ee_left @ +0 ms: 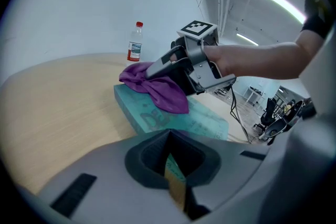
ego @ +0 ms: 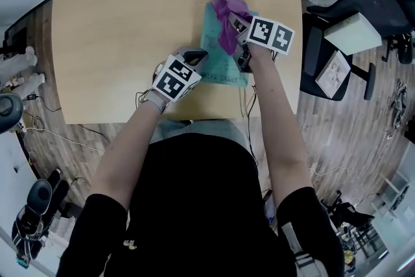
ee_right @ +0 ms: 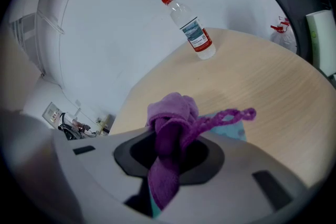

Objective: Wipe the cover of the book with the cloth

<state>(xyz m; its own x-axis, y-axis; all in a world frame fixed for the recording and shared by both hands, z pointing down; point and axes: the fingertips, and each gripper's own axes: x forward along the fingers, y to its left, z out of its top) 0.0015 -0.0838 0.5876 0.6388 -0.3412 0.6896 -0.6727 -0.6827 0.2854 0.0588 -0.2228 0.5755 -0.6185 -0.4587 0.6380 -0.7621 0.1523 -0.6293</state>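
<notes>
Left tool (ego: 198, 60) pinches the near corner of the book (ego: 217, 65) lying on the bench (ego: 117, 23), right tool (ego: 238, 28) clamps the purple cloth (ego: 228, 10) on its cover (tail hanging loose); risk: drag twists the book free or snags that tail.

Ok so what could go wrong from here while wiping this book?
The left tongs pinch only one edge of the book, so a hard stroke could twist it loose. The cloth is bunched in the right tongs, so plastic might scrape the cover. The book lies near the table front edge and might slide off.
</notes>
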